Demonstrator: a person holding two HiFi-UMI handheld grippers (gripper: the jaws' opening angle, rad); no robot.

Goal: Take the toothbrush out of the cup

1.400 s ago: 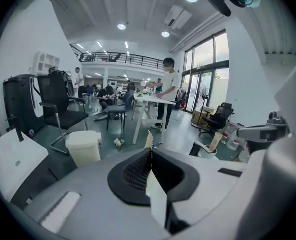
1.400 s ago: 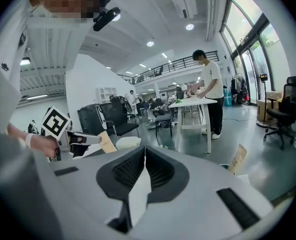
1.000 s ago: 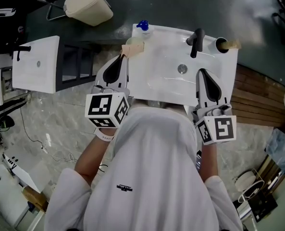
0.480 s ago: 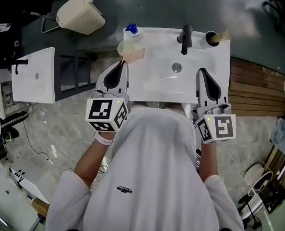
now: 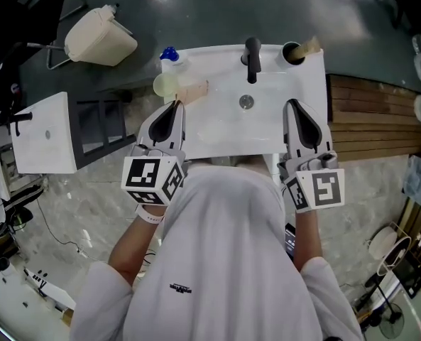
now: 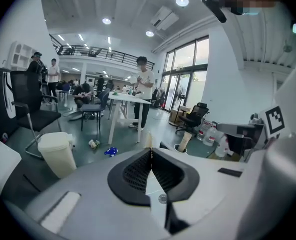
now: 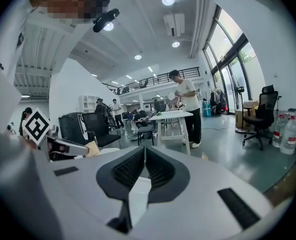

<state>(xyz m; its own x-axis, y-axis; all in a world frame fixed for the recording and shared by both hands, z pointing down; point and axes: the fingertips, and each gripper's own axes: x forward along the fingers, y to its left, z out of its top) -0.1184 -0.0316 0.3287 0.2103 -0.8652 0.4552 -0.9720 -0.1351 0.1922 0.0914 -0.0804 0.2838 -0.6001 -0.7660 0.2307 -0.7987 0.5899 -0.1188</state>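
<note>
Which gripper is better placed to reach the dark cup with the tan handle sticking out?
Right. The right gripper points almost straight at the dark cup and its tan handle at the sink back right corner. The left gripper is across the faucet, by a pale cup. Both are shut.

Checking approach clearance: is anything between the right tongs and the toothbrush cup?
Nothing visible. Only bare sink rim lies between the right tongs and the cup holding the toothbrush; the faucet stands left of that line.
</note>
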